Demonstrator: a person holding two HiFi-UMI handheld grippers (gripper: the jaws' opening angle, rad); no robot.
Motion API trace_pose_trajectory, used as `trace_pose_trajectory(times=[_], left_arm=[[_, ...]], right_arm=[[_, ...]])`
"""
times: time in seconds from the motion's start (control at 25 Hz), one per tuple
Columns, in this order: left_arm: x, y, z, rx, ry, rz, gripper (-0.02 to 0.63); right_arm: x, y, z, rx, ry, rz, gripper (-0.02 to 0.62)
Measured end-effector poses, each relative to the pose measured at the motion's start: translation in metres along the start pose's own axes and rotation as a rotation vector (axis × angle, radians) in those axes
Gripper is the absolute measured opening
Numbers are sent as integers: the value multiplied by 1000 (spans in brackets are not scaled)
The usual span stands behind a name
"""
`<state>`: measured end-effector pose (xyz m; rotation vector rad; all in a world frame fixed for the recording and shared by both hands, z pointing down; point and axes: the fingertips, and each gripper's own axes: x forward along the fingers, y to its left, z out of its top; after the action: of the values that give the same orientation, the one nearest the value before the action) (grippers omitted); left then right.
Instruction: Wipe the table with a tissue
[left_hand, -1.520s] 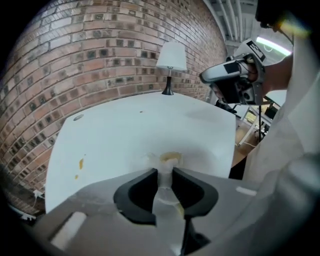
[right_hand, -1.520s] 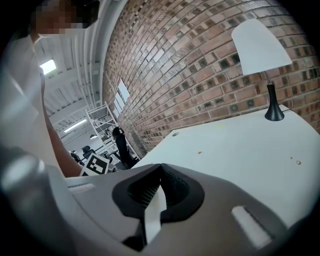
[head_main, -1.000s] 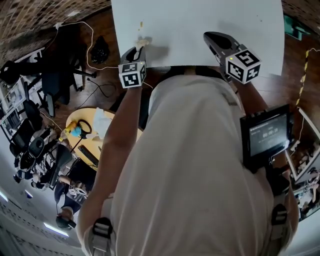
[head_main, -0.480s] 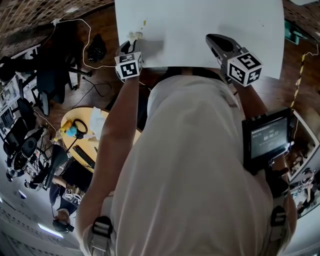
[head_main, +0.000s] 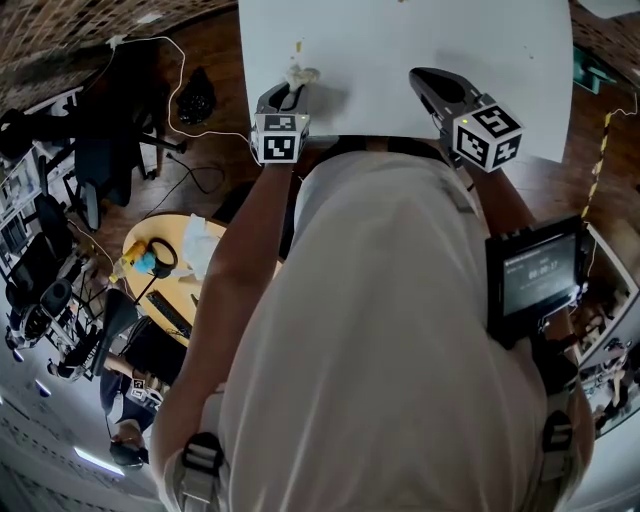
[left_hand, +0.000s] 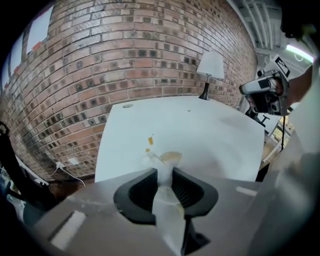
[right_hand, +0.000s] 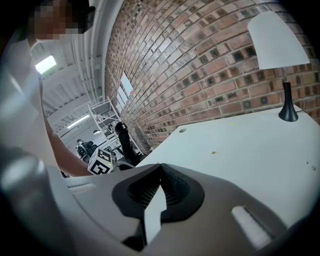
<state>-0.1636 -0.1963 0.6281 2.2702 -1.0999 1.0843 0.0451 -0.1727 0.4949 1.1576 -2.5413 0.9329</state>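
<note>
At near left edge of table (head_main: 450, 40), tissue (left_hand: 161, 164) is pinched between left gripper (left_hand: 164, 176) jaws, closed down on it. Crumpled, stained tip seemingly touching surface, just short of yellow specks (left_hand: 149, 142). Right gripper (right_hand: 161, 172) closed, nothing held, hovering over table. Tissue judged light, soft, easily torn if damp. Best gripped at bunched middle, wad left protruding.

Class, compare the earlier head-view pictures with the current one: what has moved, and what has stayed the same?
The left tongs, clamped on the tissue, slid left, then right along the near edge of the table, dragging the tissue along. Nothing was picked up or released. The right tongs stayed shut and empty in place; the yellow specks remain.
</note>
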Motion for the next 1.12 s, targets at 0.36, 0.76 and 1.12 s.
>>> trace_pose_trajectory(times=[0.36, 0.76, 1.12], left_arm=[[6, 39, 12, -37, -3, -19, 98], [33, 39, 37, 6, -1, -75, 98], [57, 64, 72, -36, 9, -61, 98]], right_arm=[[20, 9, 0, -4, 21, 19, 8], [25, 9, 1, 19, -6, -19, 8], [4, -3, 1, 64, -40, -90, 8]])
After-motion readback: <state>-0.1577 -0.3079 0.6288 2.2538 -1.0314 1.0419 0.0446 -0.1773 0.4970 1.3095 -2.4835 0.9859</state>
